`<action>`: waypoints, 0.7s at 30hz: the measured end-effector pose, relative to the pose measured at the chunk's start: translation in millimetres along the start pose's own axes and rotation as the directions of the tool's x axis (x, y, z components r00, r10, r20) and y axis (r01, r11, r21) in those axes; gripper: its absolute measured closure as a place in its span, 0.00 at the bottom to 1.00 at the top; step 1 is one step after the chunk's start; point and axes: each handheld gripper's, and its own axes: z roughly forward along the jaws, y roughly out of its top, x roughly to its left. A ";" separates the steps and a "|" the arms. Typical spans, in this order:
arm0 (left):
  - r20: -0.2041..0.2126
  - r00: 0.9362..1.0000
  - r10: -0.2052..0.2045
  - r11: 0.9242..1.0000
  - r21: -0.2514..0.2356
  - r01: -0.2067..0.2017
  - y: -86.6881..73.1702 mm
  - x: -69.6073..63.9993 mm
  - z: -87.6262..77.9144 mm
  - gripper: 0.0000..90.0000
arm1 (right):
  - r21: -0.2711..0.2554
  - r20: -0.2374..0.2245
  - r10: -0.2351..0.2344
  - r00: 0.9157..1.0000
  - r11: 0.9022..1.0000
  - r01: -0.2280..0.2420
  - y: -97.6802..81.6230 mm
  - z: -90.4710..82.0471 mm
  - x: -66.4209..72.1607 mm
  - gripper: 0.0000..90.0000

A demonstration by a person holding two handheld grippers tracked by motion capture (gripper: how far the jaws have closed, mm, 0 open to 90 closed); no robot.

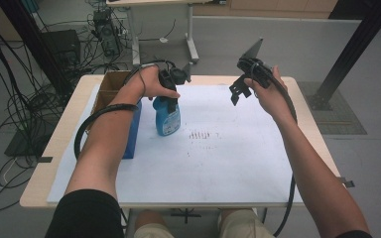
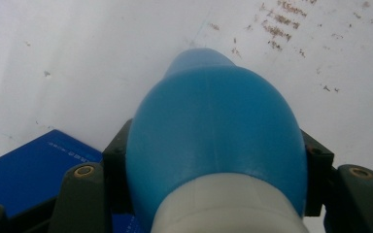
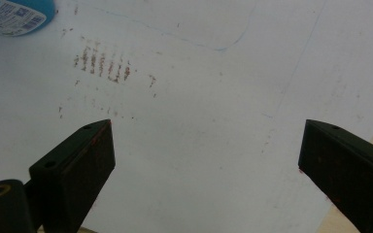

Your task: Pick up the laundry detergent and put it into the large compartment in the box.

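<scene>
A blue box is standing on the white sheet at the table's left side, just beside the blue bottle, with an open cardboard box behind it at the far left corner. A patch of brown marks is lying on the sheet just right of the bottle; the sheet around it is bare, so nothing is blocking the bottle on that side, while the blue box is crowding its left.

The bottle is standing upright on the sheet, left of centre and toward the far half, its long axis running vertically, its base on the sheet and its white top pointing up into the left gripper. Its label is facing the person.

In the left gripper view the 2 black jaws are pressing on either side of the bottle's shoulder, so this gripper is clamping the bottle from above.

The right gripper is hanging above the sheet's far right part, well apart from the bottle, its 2 jaws standing wide apart with nothing between them.
</scene>
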 end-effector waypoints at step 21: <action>-0.022 0.998 -0.053 0.998 -0.024 0.053 -0.9 -11.0 -27.9 0.41 | -0.001 -0.006 0.017 1.000 1.000 -0.017 -7.5 0.4 -10.1 0.07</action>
